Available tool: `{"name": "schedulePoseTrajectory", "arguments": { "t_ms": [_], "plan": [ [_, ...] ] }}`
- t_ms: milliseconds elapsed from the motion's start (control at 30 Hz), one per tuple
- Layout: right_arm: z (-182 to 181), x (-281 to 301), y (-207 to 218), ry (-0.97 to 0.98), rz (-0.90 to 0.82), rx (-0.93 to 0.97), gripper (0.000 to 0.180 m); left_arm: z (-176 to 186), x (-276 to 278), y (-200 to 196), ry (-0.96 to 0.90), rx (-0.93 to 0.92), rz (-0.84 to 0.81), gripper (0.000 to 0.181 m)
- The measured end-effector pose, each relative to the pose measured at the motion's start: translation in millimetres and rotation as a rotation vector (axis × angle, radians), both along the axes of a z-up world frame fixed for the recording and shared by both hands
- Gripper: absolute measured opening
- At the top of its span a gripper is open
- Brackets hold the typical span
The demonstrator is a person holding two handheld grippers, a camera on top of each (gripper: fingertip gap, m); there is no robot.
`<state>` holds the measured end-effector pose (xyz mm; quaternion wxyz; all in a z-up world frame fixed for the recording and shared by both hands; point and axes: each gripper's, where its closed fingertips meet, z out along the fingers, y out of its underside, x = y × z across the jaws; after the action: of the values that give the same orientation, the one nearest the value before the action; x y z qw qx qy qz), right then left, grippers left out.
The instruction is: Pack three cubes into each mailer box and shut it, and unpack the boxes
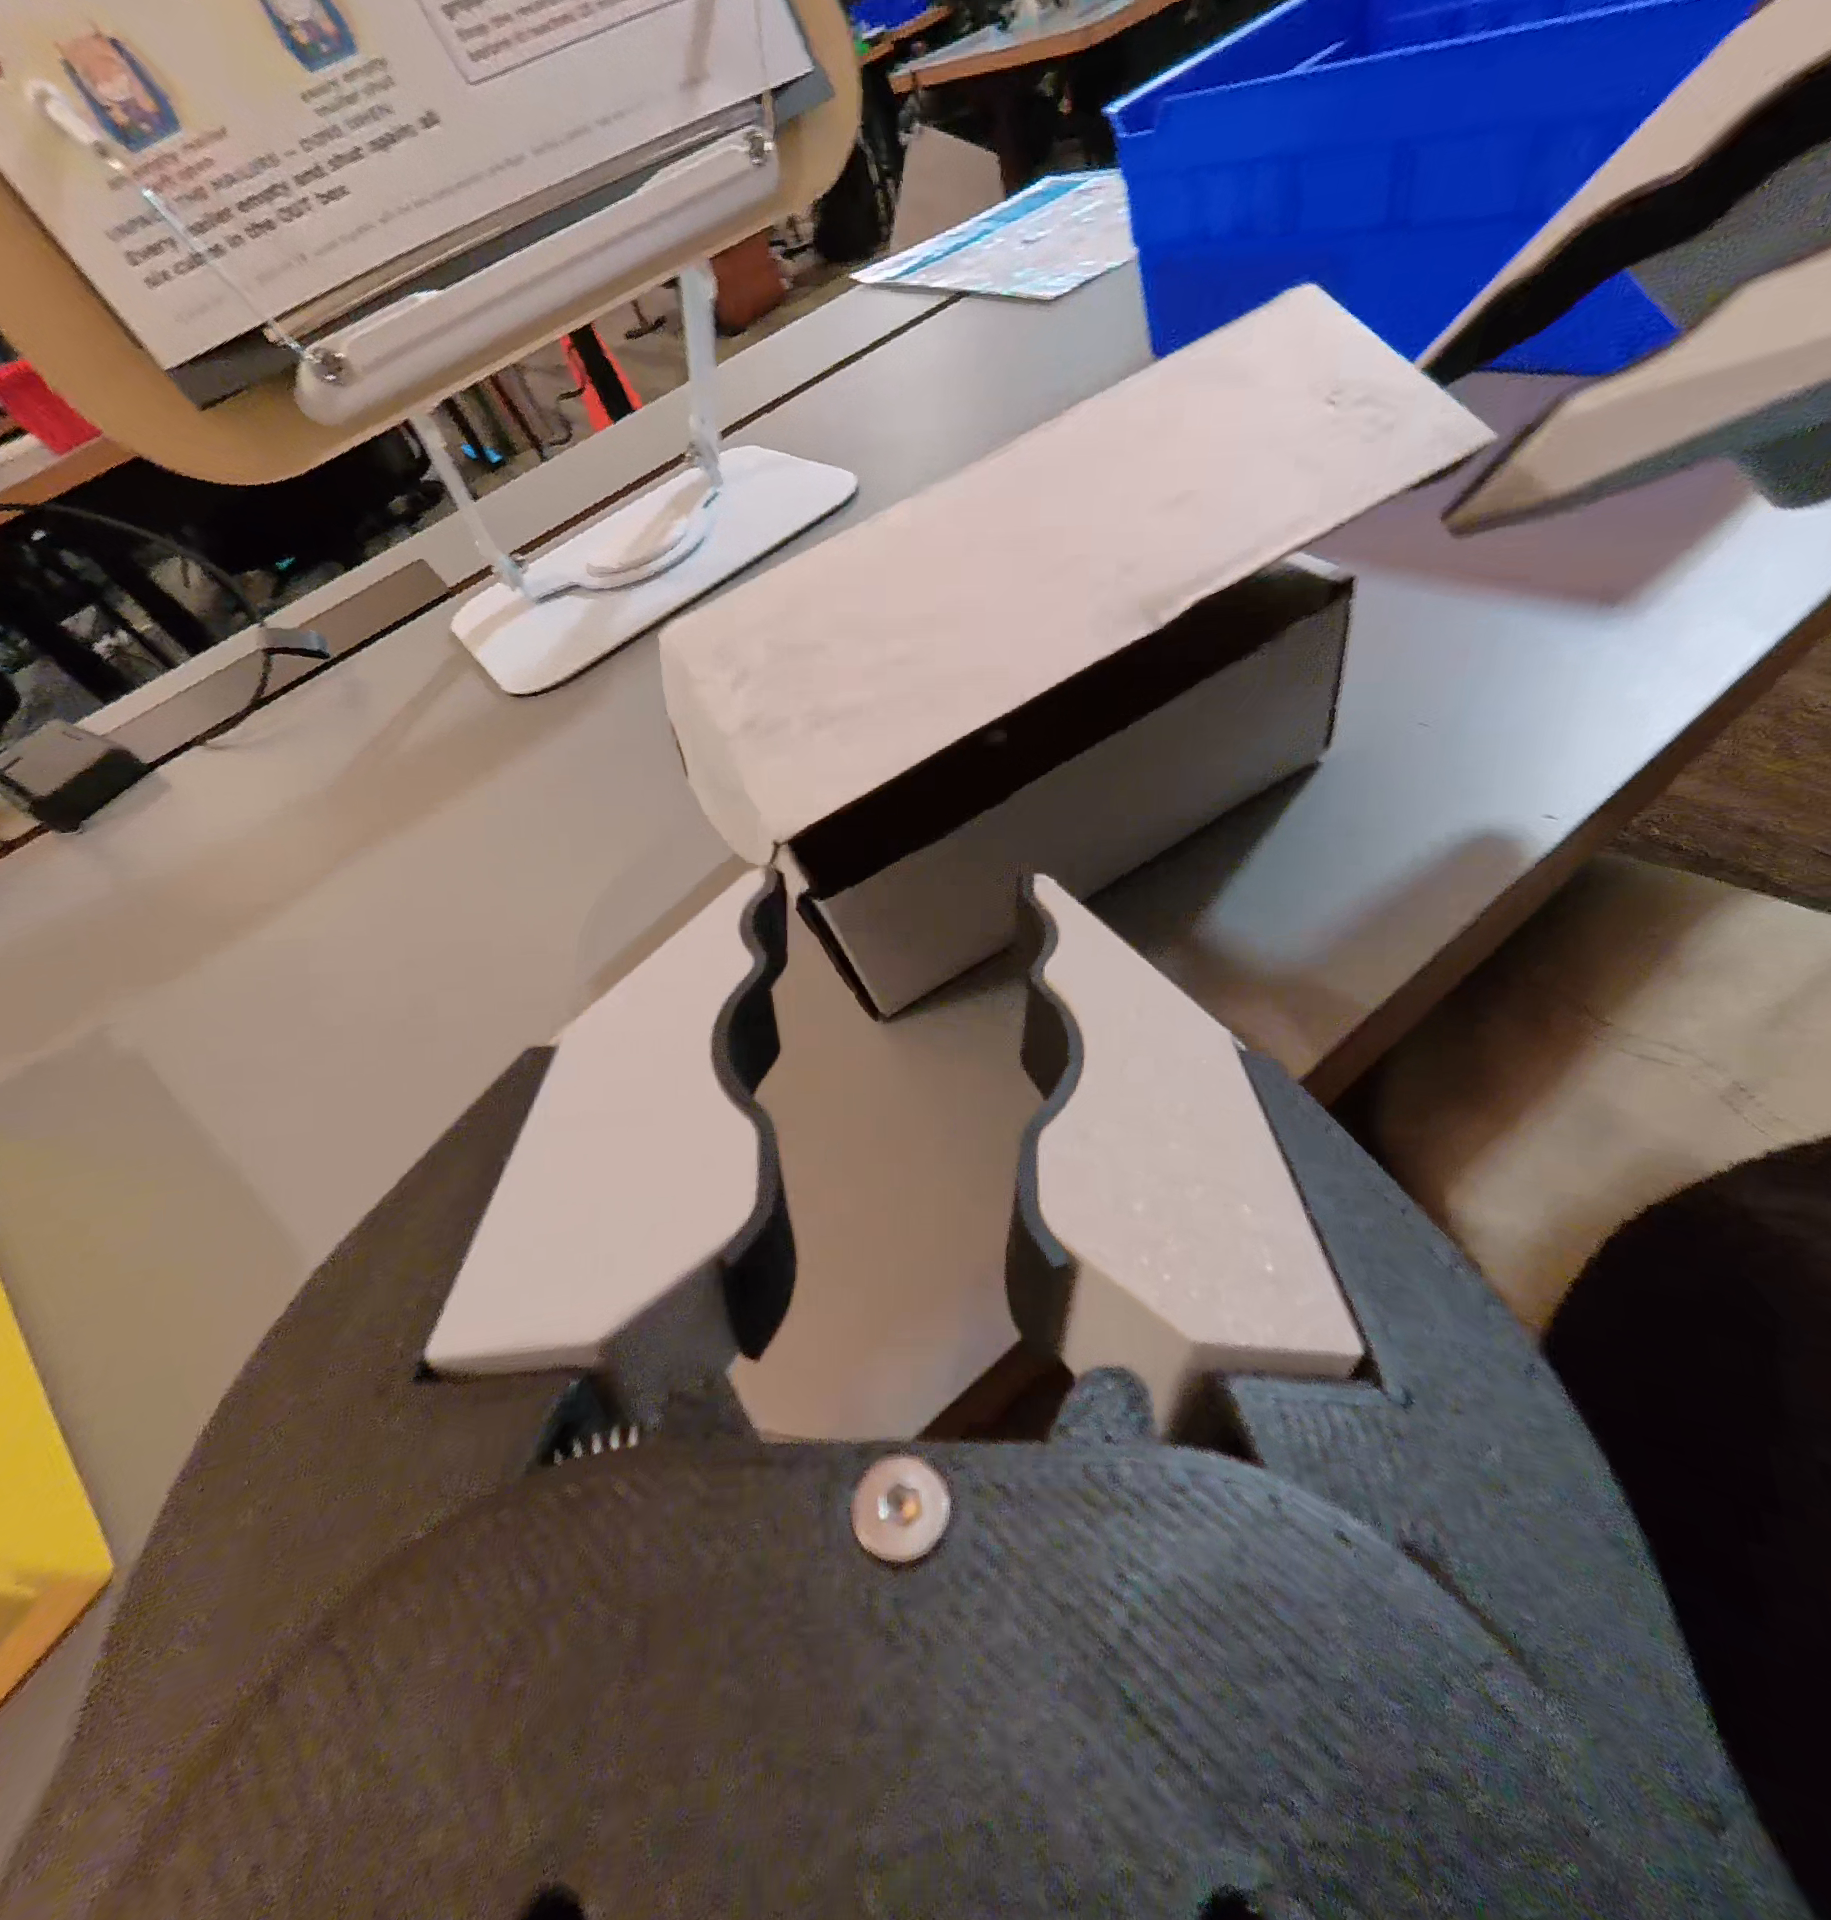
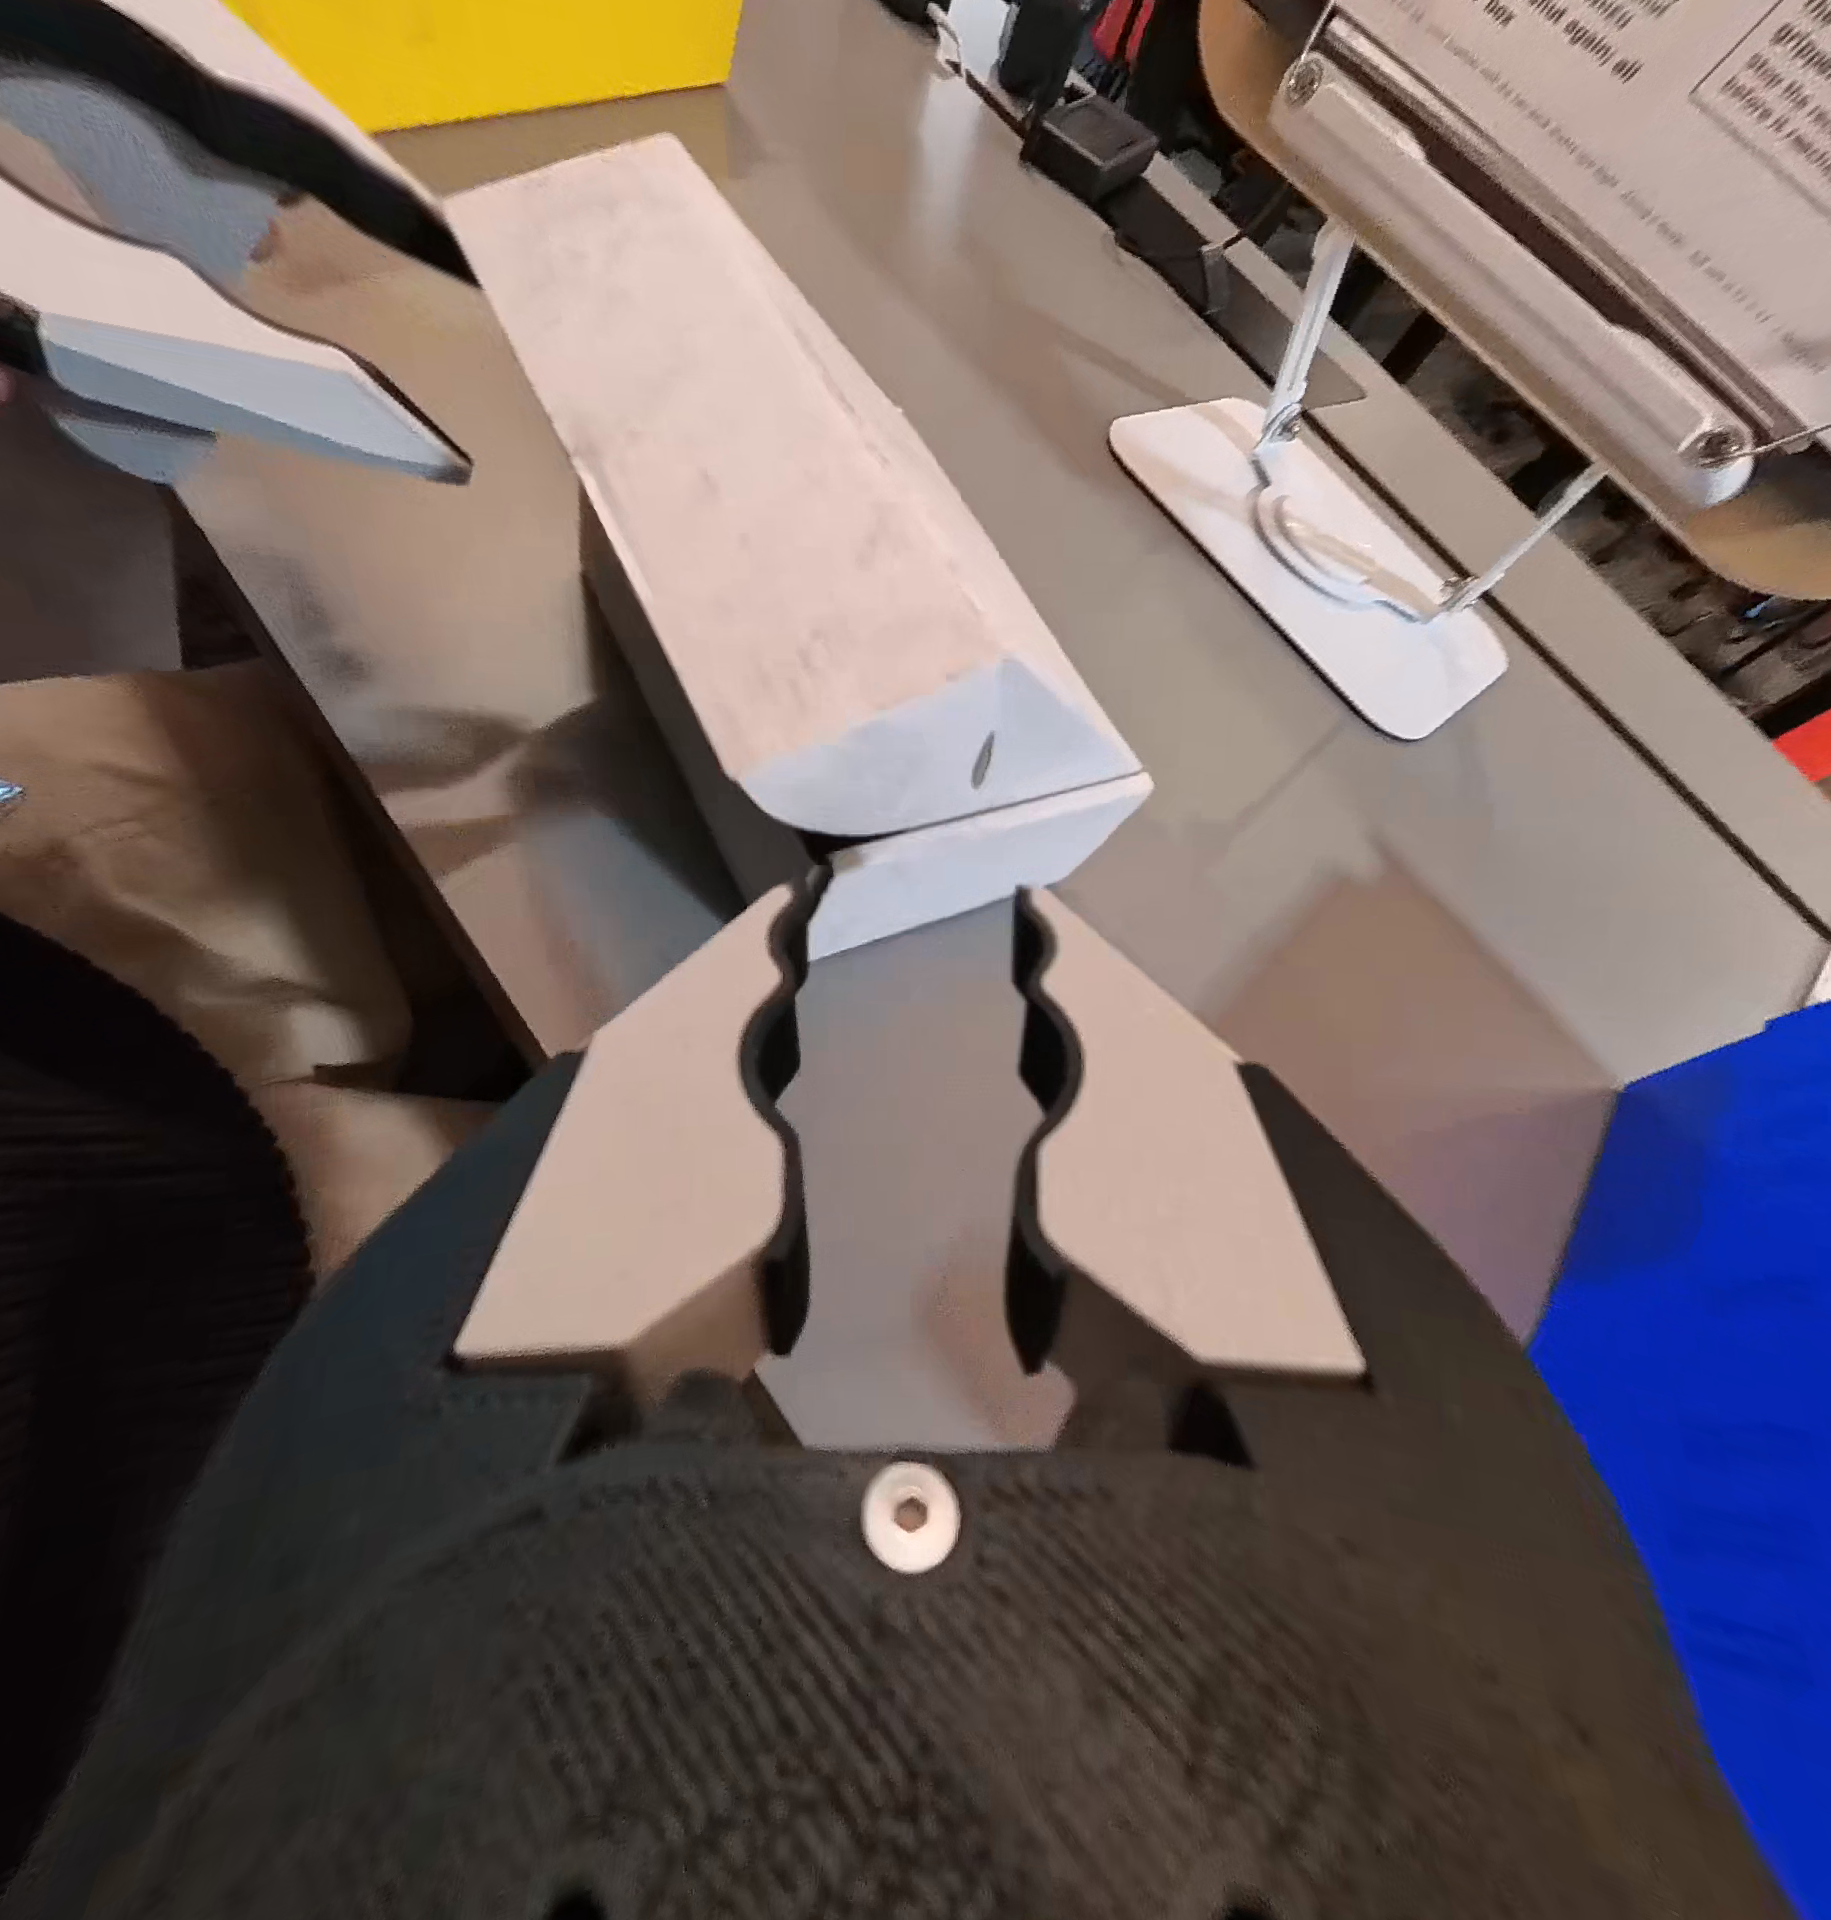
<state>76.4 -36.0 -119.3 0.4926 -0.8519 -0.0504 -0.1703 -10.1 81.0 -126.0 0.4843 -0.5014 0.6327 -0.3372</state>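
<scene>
A white mailer box (image 1: pixel 994 665) lies on the grey table, its lid partly raised with a dark gap along the front. No cubes show. My left gripper (image 1: pixel 906 883) is open, its fingertips at the box's near corner. In the right wrist view the same box (image 2: pixel 765 520) lies lengthwise, lid nearly down. My right gripper (image 2: pixel 916 899) is open, its fingertips at the box's near end. The right gripper also shows at the top right of the left wrist view (image 1: pixel 1669 343). The left gripper also shows at the top left of the right wrist view (image 2: pixel 215 312).
A blue bin (image 1: pixel 1389 177) stands behind the box on the right. A yellow bin (image 2: pixel 495 42) stands at the far left. A white stand (image 1: pixel 651 561) holds an instruction sheet at the back. The table edge (image 1: pixel 1617 790) runs close to the box.
</scene>
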Motion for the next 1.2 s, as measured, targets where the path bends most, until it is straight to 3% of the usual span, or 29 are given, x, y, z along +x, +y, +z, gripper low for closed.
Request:
{"name": "schedulePoseTrajectory", "arguments": {
  "t_ms": [33, 100, 233, 433, 700, 767, 1000, 1200],
  "plan": [
    [0, -1, 2, -0.006, 0.008, 0.009, 0.043, 1, 2, 3, -0.009, -0.003, 0.013, 0.046],
    [3, -6, 7, -0.009, 0.023, 0.036, 0.047, 2, 5, 8, -0.022, 0.013, 0.025, 0.054],
    [8, -16, 16, -0.060, 0.043, 0.065, 0.051, 1, 12, 26, -0.008, 0.113, 0.045, 0.055],
    [0, -16, 25, -0.190, 0.022, 0.016, 0.054, 3, 26, 35, -0.024, 0.092, 0.025, 0.052],
    [10, -9, 20, -0.305, -0.033, 0.017, 0.019, 15, 24, 22, -0.113, 0.241, -0.019, 0.019],
    [11, -9, 17, -0.282, -0.035, 0.009, 0.015, 20, 21, 21, -0.138, 0.285, -0.015, 0.010],
    [9, -15, 11, -0.095, -0.020, -0.004, 0.011, 22, 17, 13, -0.137, 0.231, -0.044, 0.010],
    [-1, -15, 7, -0.046, -0.019, -0.062, 0.010, 13, 15, 6, -0.078, 0.263, -0.070, 0.009]
  ]
}}
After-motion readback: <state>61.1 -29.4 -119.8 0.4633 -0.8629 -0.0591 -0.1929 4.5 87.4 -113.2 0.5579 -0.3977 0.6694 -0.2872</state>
